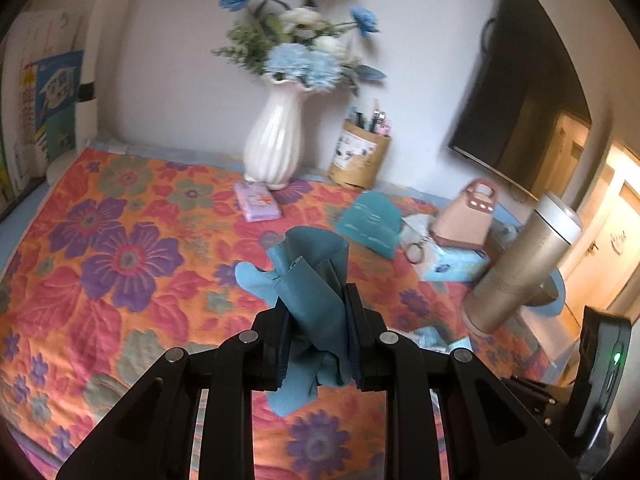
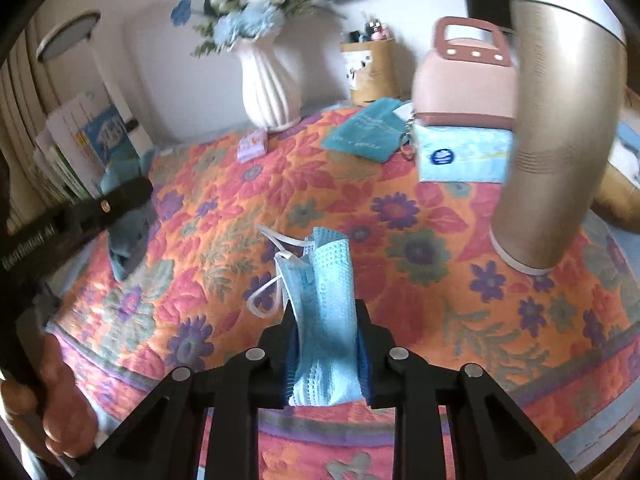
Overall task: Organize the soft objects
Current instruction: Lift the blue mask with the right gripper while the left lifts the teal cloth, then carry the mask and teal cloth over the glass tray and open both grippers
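A crumpled teal cloth (image 1: 310, 280) is pinched in my left gripper (image 1: 318, 312), which is shut on it above the floral bedspread (image 1: 120, 248). A light blue face mask (image 2: 326, 292) with white ear loops stands bunched in my right gripper (image 2: 326, 332), which is shut on it. In the right wrist view the left gripper (image 2: 120, 200) shows at the far left, the teal cloth (image 2: 124, 248) hanging from it, a hand (image 2: 52, 392) on its handle. A teal pouch (image 1: 370, 222) lies flat further back.
A white vase of blue flowers (image 1: 276, 140) and a pen holder (image 1: 360, 152) stand by the wall. A pink handbag (image 2: 464, 80) sits on a blue tissue pack (image 2: 460, 156). A tall gold flask (image 2: 560, 120) stands at the right. A purple packet (image 1: 256, 200) lies near the vase.
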